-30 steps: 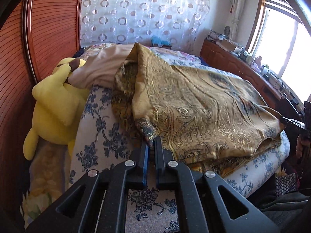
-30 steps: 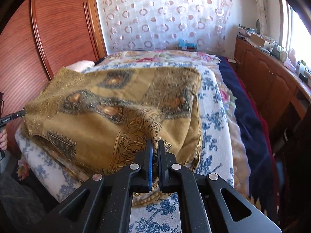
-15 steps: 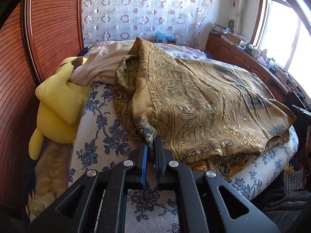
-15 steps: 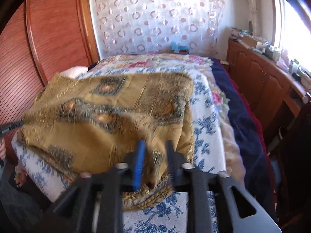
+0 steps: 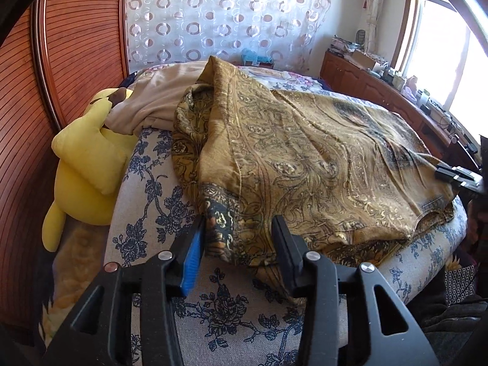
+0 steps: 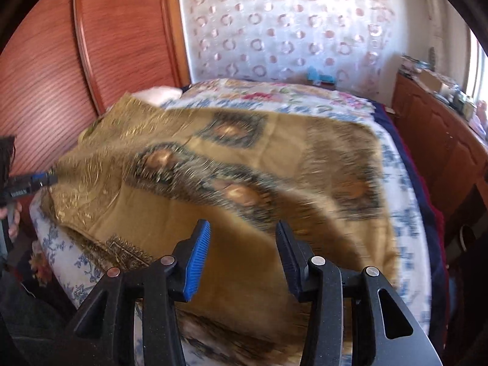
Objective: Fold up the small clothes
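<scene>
A golden-brown patterned cloth (image 5: 305, 158) lies folded over on the bed with the blue-flowered sheet (image 5: 146, 219). My left gripper (image 5: 239, 228) is open, its jaws standing either side of the cloth's near corner, which rests on the sheet. In the right wrist view the same cloth (image 6: 244, 183) is spread flat and blurred by motion. My right gripper (image 6: 242, 235) is open and empty above the cloth's near edge. The right gripper's tip also shows at the right edge of the left wrist view (image 5: 457, 175).
A yellow plush toy (image 5: 85, 164) and a beige garment (image 5: 158, 97) lie at the bed's left by the wooden headboard (image 5: 76, 45). A wooden cabinet (image 5: 381, 91) with clutter runs along the right wall under the window. A dark blue blanket (image 6: 427, 213) edges the bed's right side.
Both grippers have opened and let go of the cloth's corners. The cloth has dropped onto the bed. The right gripper has pulled back a little.
</scene>
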Available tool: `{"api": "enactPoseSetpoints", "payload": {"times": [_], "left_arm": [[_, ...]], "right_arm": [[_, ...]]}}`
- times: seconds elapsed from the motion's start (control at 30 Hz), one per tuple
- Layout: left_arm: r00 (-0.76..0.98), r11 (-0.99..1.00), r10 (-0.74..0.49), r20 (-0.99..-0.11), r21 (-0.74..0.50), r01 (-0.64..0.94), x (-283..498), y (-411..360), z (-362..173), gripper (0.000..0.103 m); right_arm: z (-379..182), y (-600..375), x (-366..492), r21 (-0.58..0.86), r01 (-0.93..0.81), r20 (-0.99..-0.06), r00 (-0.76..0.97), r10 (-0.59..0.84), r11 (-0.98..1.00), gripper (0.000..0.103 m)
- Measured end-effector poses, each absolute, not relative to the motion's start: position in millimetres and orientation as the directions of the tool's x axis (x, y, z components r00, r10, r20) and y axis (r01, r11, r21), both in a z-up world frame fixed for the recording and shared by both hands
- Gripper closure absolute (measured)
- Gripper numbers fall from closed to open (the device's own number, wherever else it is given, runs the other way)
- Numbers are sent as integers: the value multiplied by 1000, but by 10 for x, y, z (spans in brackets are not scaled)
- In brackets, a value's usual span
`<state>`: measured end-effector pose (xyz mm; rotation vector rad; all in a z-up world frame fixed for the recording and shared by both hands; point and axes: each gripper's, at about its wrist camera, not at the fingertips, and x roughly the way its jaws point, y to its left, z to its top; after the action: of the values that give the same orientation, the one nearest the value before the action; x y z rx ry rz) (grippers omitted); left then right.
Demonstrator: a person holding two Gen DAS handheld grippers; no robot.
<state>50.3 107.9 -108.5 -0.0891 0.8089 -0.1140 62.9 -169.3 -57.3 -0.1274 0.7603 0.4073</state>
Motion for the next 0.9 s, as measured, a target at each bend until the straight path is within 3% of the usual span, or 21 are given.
{"api": "enactPoseSetpoints", "payload": {"times": [0.17, 0.23, 0.27, 0.3, 0.33, 0.57, 0.8, 0.9], "left_arm": [[707, 985, -150, -692, -165, 48, 499, 1160, -1016, 54], [714, 982, -162, -681, -180, 51, 500, 1178, -990, 46], [716, 982, -161, -679, -180, 50, 512, 1181, -984, 34], [717, 982, -162, -678, -181, 51, 530, 1183, -983, 29], [717, 982, -163, -678, -183, 51, 557, 1196, -991, 28], [697, 971, -138, -704, -235, -45, 791, 1380, -1151, 28], [698, 938, -175, -695, -333, -96, 848, 1532, -1219, 28], [688, 924, -212, -694, -371, -89, 875, 1538, -1259, 38]], "right_arm": [[-718, -1515, 689, -38, -394, -708, 660, 253, 918, 56], [-702, -1498, 716, -46, -388, -709, 662, 244, 921, 54], [-712, -1496, 734, -44, -383, -716, 656, 238, 923, 51], [-727, -1494, 748, -42, -380, -724, 649, 233, 924, 49], [-740, -1487, 756, -44, -376, -730, 644, 227, 926, 49], [-771, -1463, 749, -43, -353, -734, 646, 211, 935, 38], [-808, -1485, 718, -39, -358, -724, 654, 220, 933, 36], [-811, -1508, 711, -30, -368, -724, 649, 234, 929, 34]]}}
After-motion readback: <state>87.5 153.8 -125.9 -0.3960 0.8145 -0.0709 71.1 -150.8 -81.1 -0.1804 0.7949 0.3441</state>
